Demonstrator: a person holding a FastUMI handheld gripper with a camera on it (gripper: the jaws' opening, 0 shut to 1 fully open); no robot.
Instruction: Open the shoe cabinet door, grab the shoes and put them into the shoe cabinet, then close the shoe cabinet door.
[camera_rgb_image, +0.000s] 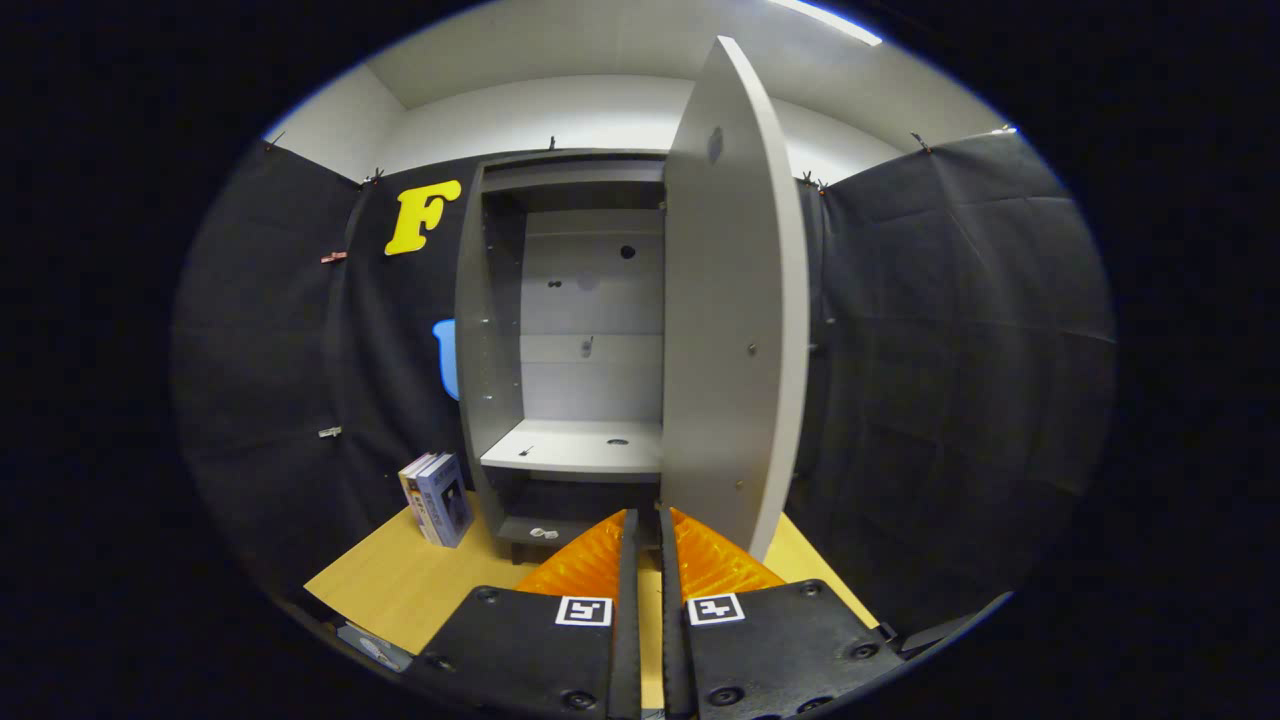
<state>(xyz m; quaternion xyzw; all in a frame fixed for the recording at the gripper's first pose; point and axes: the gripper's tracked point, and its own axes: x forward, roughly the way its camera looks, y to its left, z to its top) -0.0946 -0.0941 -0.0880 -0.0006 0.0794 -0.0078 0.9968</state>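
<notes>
A grey shoe cabinet (560, 330) stands upright on a pale wooden worktop (410, 585) against the booth's black cloth wall. Its door (735, 300) is swung open toward the camera and seen nearly edge-on, so its outer face and any handle are turned away and cannot be made out. Inside, a shelf (575, 447) crosses the cabinet at mid height, and the back panel above it shows a few small holes. The compartment below the shelf is dark; a small pale object lies on its floor, too small to identify. The right side of the interior is hidden behind the open door.

The hand-held gripper (646, 525) points at the foot of the cabinet, its fingers (585, 565) drawn nearly together with only a thin slit between them and nothing clamped there. Their tips sit just in front of the door's lower edge; whether they touch it cannot be told.

Two or three books (437, 498) lean just left of the cabinet on the worktop. A blue shape on the wall is half hidden behind the cabinet's left side.
</notes>
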